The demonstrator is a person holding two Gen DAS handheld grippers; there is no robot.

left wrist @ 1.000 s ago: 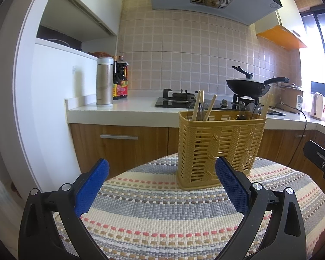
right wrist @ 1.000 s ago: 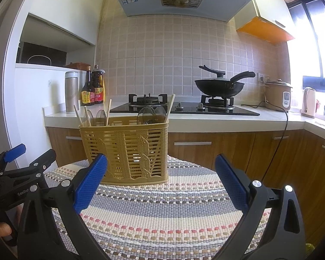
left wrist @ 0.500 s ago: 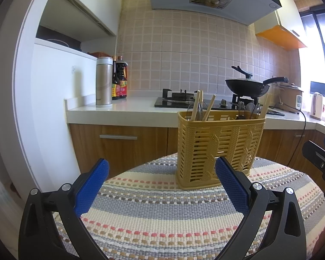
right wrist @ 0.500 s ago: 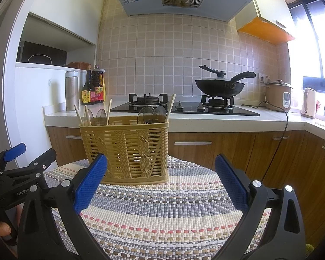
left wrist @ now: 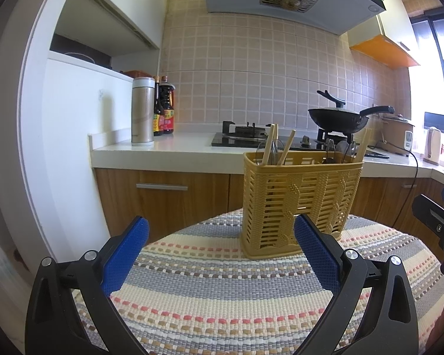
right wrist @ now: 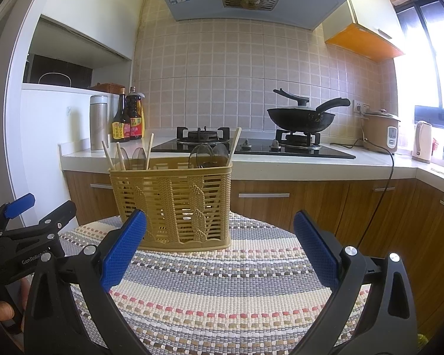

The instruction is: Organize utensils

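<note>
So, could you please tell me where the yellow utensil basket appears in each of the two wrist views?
Left wrist view: the yellow utensil basket stands right of centre on the striped mat, partly behind the right finger of the open left claw.
Right wrist view: the basket stands left of centre, behind the left finger of the open right claw.
Shared landmark: the black wok on the stove behind.
</note>
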